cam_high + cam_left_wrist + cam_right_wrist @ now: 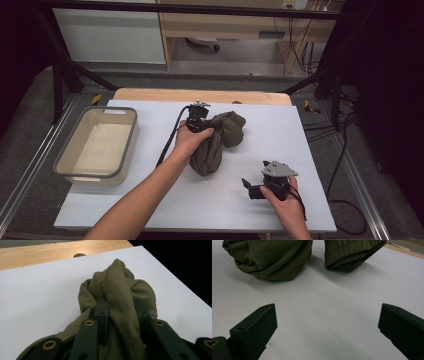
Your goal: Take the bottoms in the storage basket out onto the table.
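1. Gripping item: left gripper (120, 315), jaws clamped on a raised fold of the olive-green garment (117, 297); cloth bunched between both jaws in the left gripper view. In the high view the left hand (192, 139) holds this gripper at the garment's left edge.
2. Olive-green garment: crumpled heap, mid-worktop, slightly far of centre; one lobe lies near, one to the far right, both resting on the surface.
3. Right gripper (250, 189): jaws set wide apart, nothing between them; held by the right hand (285, 197) at the near right, well apart from the garment and pointing left toward it.
4. Worktop (310, 165): white sheet over a wooden board showing along the far edge.
5. Bin (75, 172): beige, grey-rimmed, rectangular, at the left edge of the worktop.
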Demonstrator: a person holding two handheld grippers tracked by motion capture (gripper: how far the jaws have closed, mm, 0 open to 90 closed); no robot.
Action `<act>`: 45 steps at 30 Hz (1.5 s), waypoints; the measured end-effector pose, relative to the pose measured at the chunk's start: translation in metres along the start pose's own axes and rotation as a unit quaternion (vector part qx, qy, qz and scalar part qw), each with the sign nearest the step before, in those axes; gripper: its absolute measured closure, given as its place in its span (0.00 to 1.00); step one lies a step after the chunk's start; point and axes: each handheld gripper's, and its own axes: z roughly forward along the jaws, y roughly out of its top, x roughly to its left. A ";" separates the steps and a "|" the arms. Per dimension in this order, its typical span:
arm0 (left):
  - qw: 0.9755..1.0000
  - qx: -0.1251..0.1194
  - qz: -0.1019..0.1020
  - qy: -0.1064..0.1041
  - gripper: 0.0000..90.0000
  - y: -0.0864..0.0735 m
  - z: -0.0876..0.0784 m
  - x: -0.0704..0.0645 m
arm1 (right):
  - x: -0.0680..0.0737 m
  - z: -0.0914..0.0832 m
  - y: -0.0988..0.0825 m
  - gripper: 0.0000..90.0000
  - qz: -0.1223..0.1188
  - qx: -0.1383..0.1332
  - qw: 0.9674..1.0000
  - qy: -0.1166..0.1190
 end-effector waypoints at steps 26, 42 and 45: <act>0.999 -0.032 0.022 0.026 0.17 0.009 -0.016 -0.008 | 0.006 0.005 0.003 0.03 0.010 -0.003 1.000 0.006; 0.999 -0.022 0.046 0.004 0.13 0.010 -0.024 -0.019 | 0.010 0.004 0.004 0.03 0.003 -0.005 1.000 0.007; 0.998 -0.034 0.048 0.001 0.13 0.014 -0.030 -0.018 | 0.009 0.003 0.003 0.03 0.008 -0.007 1.000 0.005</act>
